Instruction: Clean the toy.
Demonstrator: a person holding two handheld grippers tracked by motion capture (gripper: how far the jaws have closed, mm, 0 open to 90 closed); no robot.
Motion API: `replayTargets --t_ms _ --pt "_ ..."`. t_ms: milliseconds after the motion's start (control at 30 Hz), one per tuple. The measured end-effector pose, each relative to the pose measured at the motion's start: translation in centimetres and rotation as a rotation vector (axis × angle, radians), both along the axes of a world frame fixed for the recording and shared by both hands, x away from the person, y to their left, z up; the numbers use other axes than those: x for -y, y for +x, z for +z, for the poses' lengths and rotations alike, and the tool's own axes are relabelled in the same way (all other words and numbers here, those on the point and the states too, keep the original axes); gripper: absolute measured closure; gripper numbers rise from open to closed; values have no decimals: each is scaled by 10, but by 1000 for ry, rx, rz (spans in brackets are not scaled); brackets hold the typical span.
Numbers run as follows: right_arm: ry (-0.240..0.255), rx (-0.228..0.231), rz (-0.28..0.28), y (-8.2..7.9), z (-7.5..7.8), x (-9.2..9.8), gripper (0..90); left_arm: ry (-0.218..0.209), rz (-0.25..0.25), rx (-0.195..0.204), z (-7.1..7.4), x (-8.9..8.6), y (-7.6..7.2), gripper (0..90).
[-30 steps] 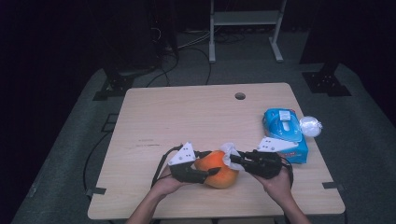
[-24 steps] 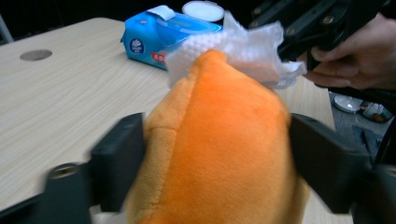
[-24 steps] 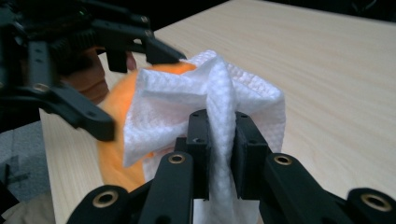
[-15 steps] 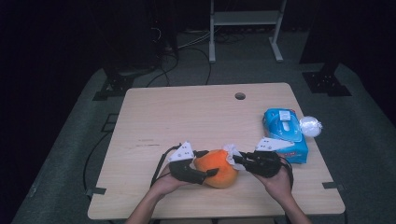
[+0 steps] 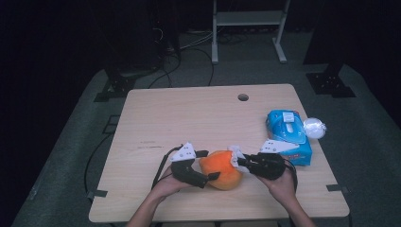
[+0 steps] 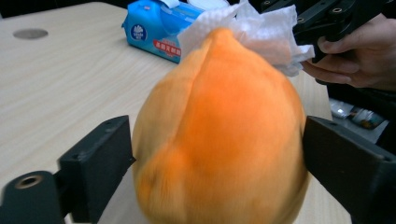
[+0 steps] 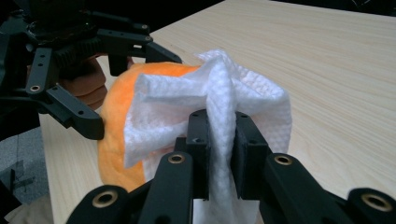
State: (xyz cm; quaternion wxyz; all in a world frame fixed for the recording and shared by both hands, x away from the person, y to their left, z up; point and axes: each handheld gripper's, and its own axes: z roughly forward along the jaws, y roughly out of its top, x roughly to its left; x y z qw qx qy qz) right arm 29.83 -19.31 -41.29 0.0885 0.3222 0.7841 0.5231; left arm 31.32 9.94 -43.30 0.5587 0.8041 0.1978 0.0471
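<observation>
While the right hand-held gripper (image 7: 219, 154) pinches a white tissue (image 7: 210, 105), the left hand-held gripper (image 5: 208, 165) has just been opening.
Its jaws now stand spread on both sides of the orange plush fruit (image 5: 221, 169), which lies between them on the desk (image 5: 189, 113) near the front edge. The tissue rests against the fruit's top. Farther right lies a blue wipes pack (image 5: 289, 135), with a white ball (image 5: 314, 127) just beside it.
</observation>
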Motion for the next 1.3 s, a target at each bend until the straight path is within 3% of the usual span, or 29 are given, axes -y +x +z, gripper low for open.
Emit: replayTargets --t_ms 133,233,300,367,500,567,633,667,800,867,900,933,967,1067,1133,1233,1300 --pt "-15 -4 -21 1 1 4 778 4 2 28 2 2 -3 258" --pt "16 53 -32 -4 10 6 780 5 5 44 3 4 -4 299" --pt "29 80 0 -9 17 2 779 5 8 49 3 6 -5 298" --pt "-7 87 8 -10 17 -4 778 14 4 44 3 6 -5 266" --pt "-16 52 10 -5 8 -2 778 5 14 12 1 5 -2 95" --pt "-20 26 -7 -1 4 3 777 29 10 -12 -6 7 0 61" --pt "-17 24 -10 -1 3 6 778 33 -2 -23 -10 10 0 61" --pt "-16 21 -9 -1 3 6 778 35 -6 -11 -10 11 -1 71" --pt "-9 37 -14 -4 7 6 778 42 3 41 -2 9 -5 247" --pt "1 51 -13 -6 12 7 778 48 7 79 5 7 -7 264" --pt "4 55 -13 -7 13 6 778 48 7 79 5 7 -7 264" --pt "2 54 -13 -7 12 5 778 56 9 111 12 4 -9 263" --pt "0 49 -12 -6 11 4 778 55 7 109 13 2 -9 253" --pt "-16 7 -1 -1 -1 2 778 1 4 38 12 -3 -4 188" --pt "-7 -3 2 0 -1 1 778 -6 0 41 9 -5 -3 217" --pt "-12 17 -5 -3 4 2 777 -4 -7 42 8 -5 -4 256" --pt "24 52 -6 -6 13 3 775 12 -46 58 7 0 -7 257"
